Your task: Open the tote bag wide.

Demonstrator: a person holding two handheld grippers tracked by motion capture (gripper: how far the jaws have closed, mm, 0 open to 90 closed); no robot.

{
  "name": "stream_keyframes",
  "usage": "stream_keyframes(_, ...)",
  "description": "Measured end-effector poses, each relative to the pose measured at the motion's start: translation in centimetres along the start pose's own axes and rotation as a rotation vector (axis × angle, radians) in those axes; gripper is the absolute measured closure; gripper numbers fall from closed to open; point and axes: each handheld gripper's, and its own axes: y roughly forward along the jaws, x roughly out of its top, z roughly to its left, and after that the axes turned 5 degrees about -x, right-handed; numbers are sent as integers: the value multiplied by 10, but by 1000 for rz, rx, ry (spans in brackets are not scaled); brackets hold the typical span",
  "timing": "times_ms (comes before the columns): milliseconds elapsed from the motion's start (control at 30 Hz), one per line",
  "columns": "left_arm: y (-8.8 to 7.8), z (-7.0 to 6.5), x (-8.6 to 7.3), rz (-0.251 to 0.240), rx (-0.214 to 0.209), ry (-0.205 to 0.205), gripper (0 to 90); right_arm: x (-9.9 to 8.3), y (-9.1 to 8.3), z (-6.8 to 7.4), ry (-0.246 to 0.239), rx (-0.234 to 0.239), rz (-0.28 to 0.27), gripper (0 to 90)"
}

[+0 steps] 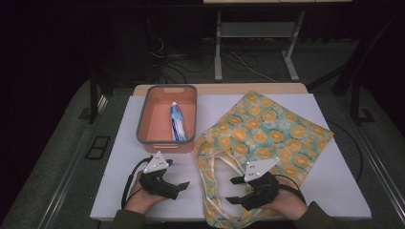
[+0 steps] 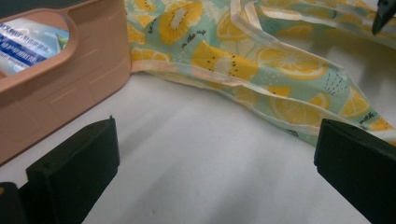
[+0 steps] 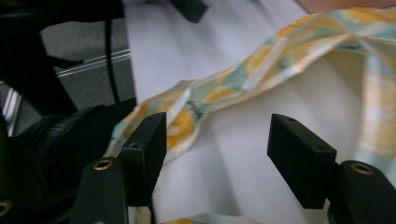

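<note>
Right gripper (image 1: 232, 190), hard black jaws apart, hovers over the crumpled lemon-print fabric bag (image 1: 267, 133); its flat strap (image 3: 224, 88) lies just ahead.

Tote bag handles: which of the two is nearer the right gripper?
The lower handle of the orange-slice-print fabric tote bag, running beside the right gripper; the other handle loops farther up the table.

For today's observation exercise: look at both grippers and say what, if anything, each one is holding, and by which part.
Nothing is held. The left gripper stands open over bare table; the right gripper is open too, the tote bag's strap lying loose beyond its jaws.
</note>
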Motion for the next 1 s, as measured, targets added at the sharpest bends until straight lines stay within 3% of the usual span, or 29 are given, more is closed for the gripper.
stream_keyframes(167,4,2,1,10,-1,2,0,2,15,13,-26,41,33,350)
stream_keyframes(300,5,0,1,17,-8,11,0,-1,36,26,-60,72,94,343)
stream_keyframes(433,5,-1,1,19,-10,15,0,-5,48,30,-83,59,144,370)
stream_keyframes(633,7,-1,1,27,-9,15,0,-7,49,31,-139,-10,128,582)
stream_keyframes(733,7,-2,1,27,-10,18,0,-7,49,29,-137,-16,120,723)
stream_keyframes(767,7,-2,1,25,-11,17,0,-7,49,27,-134,-5,116,812)
stream_keyframes(867,7,-2,1,24,-11,16,0,-6,49,25,-127,4,108,876)
stream_keyframes(1000,6,-2,2,17,-11,19,0,-4,41,20,-115,-3,71,878)
